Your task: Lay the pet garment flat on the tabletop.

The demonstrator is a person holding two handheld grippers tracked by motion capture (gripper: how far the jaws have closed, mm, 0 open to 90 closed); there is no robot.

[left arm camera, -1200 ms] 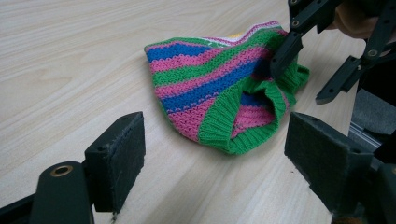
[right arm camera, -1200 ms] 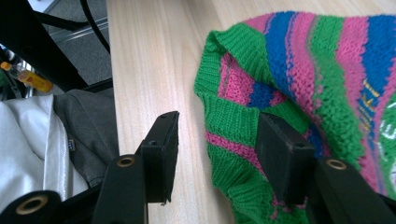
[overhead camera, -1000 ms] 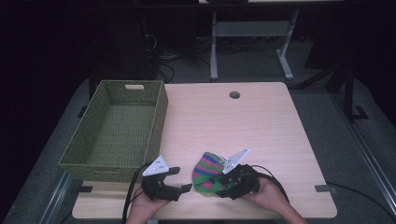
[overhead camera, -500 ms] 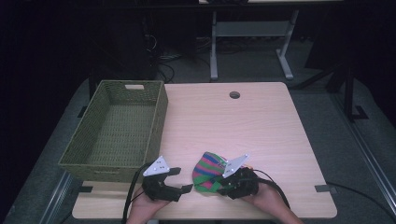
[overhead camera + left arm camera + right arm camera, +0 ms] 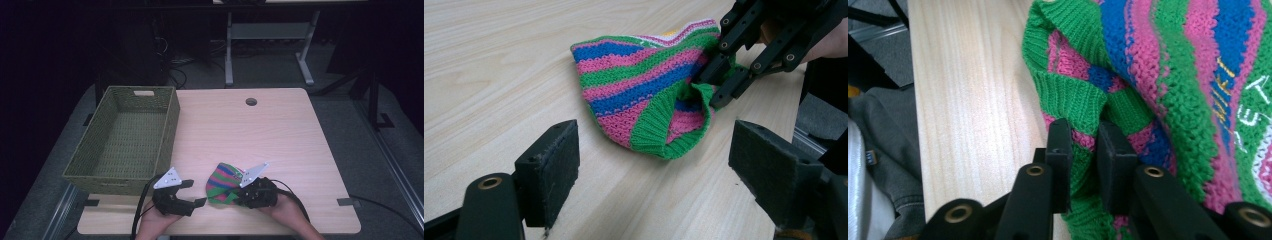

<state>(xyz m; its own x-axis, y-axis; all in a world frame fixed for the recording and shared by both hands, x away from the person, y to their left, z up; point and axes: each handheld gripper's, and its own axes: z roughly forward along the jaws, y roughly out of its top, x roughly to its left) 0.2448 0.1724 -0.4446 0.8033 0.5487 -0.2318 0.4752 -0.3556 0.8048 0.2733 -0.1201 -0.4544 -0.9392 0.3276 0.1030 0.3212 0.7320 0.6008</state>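
Striped knit hat [image 5: 225,181] lying at near table [image 5: 280,135] edge, between both grippers. Judged soft, light, floppy (likely sagging when lifted); green ribbed cuff [image 5: 1068,95] offering best hold. Right gripper [image 5: 1083,145] has just been closing, now pinching cuff. Left gripper [image 5: 654,165] gaping, hat ahead, untouched. High view adding wicker basket [image 5: 85,167] at left.

The knitted hat [image 5: 1168,95] runs off the right gripper view's top and right edges; its white lettering is unreadable.
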